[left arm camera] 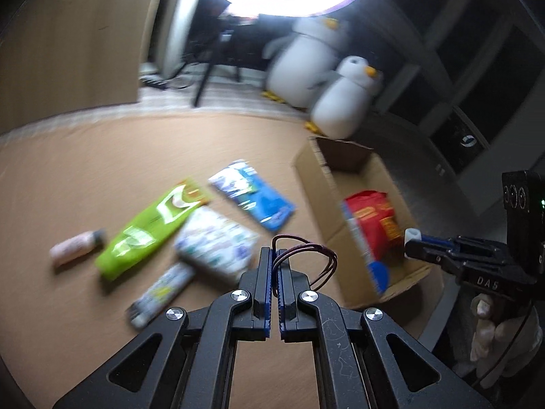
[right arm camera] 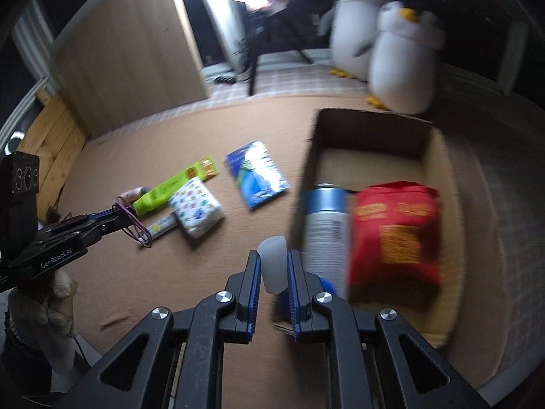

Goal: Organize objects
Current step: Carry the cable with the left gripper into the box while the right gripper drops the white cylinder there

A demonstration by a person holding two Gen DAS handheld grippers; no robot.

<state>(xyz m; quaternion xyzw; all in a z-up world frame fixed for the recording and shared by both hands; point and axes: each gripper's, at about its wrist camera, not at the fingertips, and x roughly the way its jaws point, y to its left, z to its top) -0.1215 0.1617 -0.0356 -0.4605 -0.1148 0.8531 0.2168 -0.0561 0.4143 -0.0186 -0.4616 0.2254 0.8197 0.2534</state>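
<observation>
Tongs: left tongs [left arm camera: 274, 255] clamp purple wire loop [left arm camera: 306, 259] — right tongs [right arm camera: 274, 266] pinch translucent cap [right arm camera: 272, 264], long axis along fingers.

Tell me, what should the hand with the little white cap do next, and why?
Probably carry it over the box and let go. The right tool is shut on the white cap, holding it above the mat just beside the box, where a red bag and a can already lie.
</observation>
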